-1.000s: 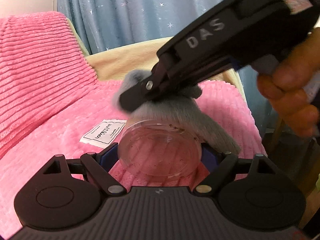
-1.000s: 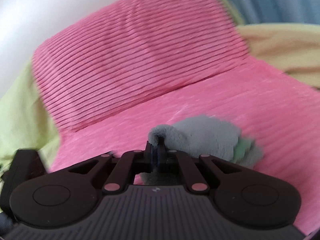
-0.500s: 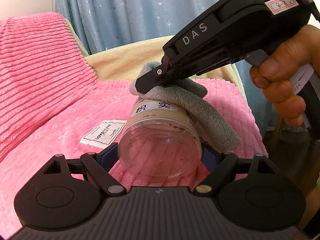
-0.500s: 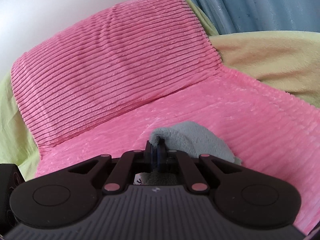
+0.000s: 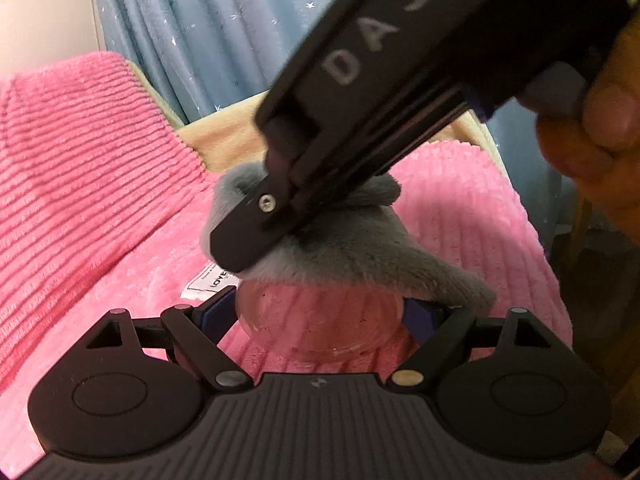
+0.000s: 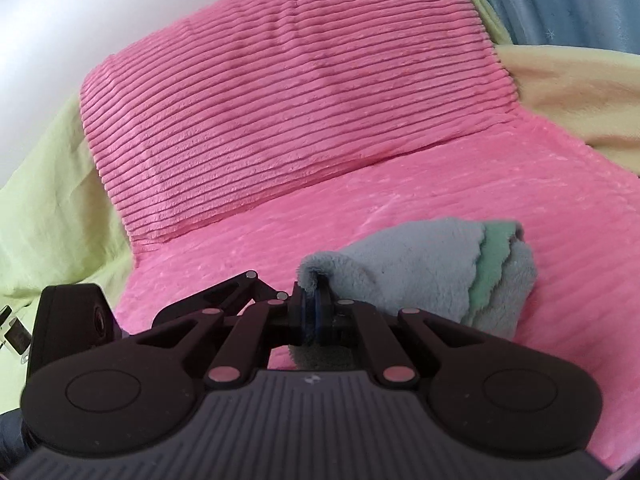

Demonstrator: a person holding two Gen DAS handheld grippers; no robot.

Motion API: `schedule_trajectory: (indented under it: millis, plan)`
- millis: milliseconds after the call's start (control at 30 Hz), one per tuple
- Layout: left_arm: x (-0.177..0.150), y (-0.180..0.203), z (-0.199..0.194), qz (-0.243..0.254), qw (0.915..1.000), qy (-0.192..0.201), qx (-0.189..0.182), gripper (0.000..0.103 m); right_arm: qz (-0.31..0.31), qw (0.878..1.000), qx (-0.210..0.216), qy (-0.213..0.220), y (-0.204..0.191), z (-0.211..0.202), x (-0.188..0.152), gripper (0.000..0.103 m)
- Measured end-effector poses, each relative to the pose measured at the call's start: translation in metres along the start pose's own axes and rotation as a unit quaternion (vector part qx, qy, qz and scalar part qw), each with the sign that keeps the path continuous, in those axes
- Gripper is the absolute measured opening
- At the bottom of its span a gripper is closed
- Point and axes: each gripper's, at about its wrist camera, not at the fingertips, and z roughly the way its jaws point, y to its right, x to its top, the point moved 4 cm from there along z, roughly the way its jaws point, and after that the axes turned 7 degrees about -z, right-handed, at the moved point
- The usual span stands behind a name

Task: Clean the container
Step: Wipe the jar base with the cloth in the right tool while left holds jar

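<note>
**Cloth on jar, pink bed**

Pink ribbed blanket (image 6: 400, 216) w/ matching pillow (image 6: 288, 80), blue starry curtain (image 5: 208, 28) behind. Our left gripper (image 5: 320, 316) clamps the clear container (image 5: 320, 320) btwn its blue pads, just above the blanket. Our right gripper (image 6: 316, 312) is pinched tight on the grey cloth (image 5: 352, 252), pressing it on top of the container.

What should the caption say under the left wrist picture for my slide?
Left gripper holds a clear container while the right gripper presses a grey cloth onto it, above a pink blanket.
</note>
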Motion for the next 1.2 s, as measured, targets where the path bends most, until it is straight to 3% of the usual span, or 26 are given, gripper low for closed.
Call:
schedule_trajectory:
  millis: [167,300,500,633,733,867,967,1067,1200]
  plan:
    - [0.001,0.004,0.000,0.011,0.9999,0.004,0.003,0.086,0.020,0.997,-0.063,0.031,0.025,-0.008,0.005,0.001]
    - [0.001,0.001,0.001,-0.004,1.0000,0.003,-0.002,0.087,0.036,0.996,-0.071,0.039,0.037,-0.012,0.004,0.001]
    - [-0.001,-0.008,0.007,-0.059,0.9976,-0.021,-0.029,0.087,0.037,0.995,-0.079,0.041,0.038,-0.012,0.002,0.001]
    - [0.000,-0.023,0.003,-0.138,0.9879,-0.010,-0.069,0.087,0.021,0.995,-0.088,0.038,0.033,-0.012,0.002,0.001]
    - [0.001,-0.031,0.002,-0.167,0.9825,-0.007,-0.083,0.086,-0.010,0.995,-0.096,0.030,0.021,-0.012,0.002,0.002]
    - [0.002,-0.028,0.003,-0.145,0.9869,-0.004,-0.070,0.086,0.003,0.999,-0.033,0.013,0.008,-0.010,0.002,0.002]
    - [0.003,-0.018,0.002,-0.090,0.9952,-0.002,-0.038,0.086,-0.002,1.000,0.001,0.000,-0.004,-0.006,-0.003,0.002]
    - [0.003,-0.009,0.003,-0.045,0.9988,0.001,-0.018,0.086,-0.013,1.000,-0.001,0.001,-0.005,-0.005,-0.003,0.002]
    - [0.003,0.000,0.005,-0.009,0.9999,0.004,-0.008,0.086,0.006,0.998,-0.051,0.022,0.013,-0.011,-0.002,0.001]
